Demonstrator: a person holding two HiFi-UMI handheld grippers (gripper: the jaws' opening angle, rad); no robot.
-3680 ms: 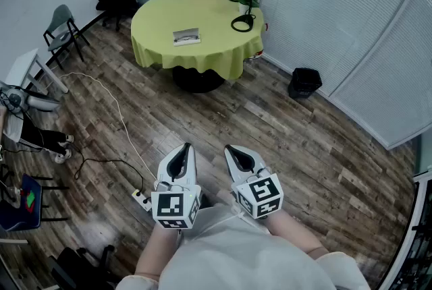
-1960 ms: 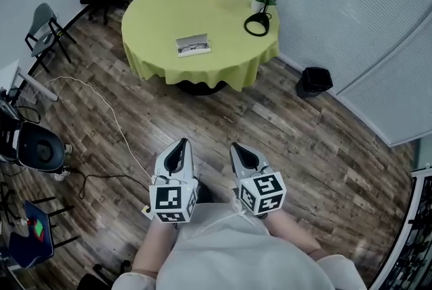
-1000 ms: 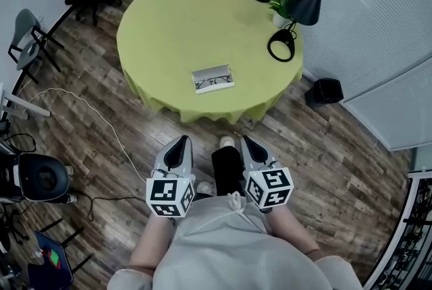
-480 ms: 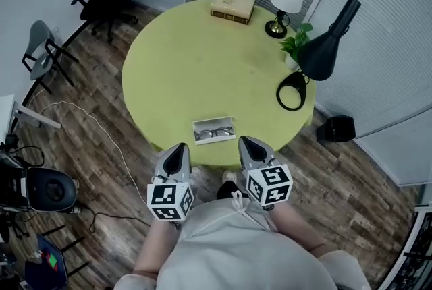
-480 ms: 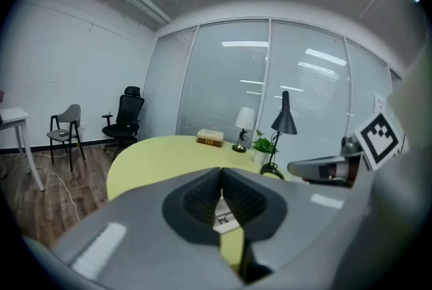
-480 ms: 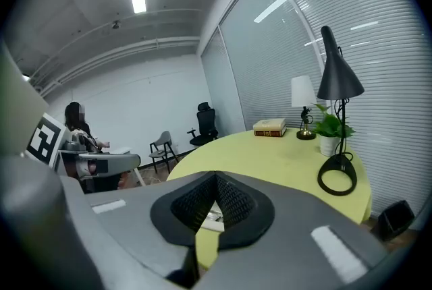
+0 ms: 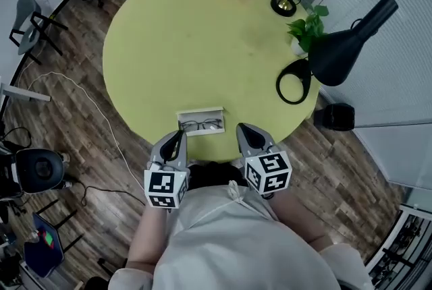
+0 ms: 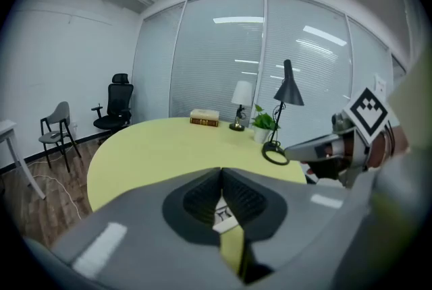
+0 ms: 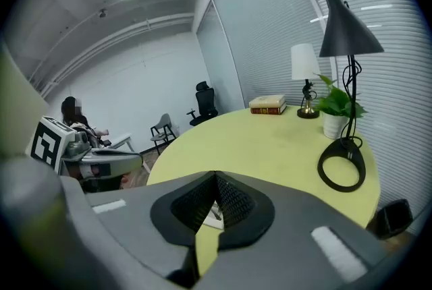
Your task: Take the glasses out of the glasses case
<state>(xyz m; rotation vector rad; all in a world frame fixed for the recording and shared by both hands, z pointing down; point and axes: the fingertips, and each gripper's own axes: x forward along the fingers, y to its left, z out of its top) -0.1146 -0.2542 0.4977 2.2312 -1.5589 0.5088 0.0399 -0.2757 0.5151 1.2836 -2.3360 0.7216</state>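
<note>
Closing in since half a second ago, the left gripper (image 7: pixel 174 145) and right gripper (image 7: pixel 247 138) now reach the 6 o'clock edge of the table (image 7: pixel 182 39). They sit at 7 and 4 o'clock of the open case (image 7: pixel 200 112), which holds the glasses (image 7: pixel 201 125). Both pairs of jaws are pressed together, empty.

wood plank floor (image 7: pixel 358 167), glass walls with blinds (image 8: pixel 216 59), black office chair (image 8: pixel 115 106)

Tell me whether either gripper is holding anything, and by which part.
Nothing is held. The left gripper and right gripper have jaws shut on nothing; the glasses lie in the open glasses case.
</note>
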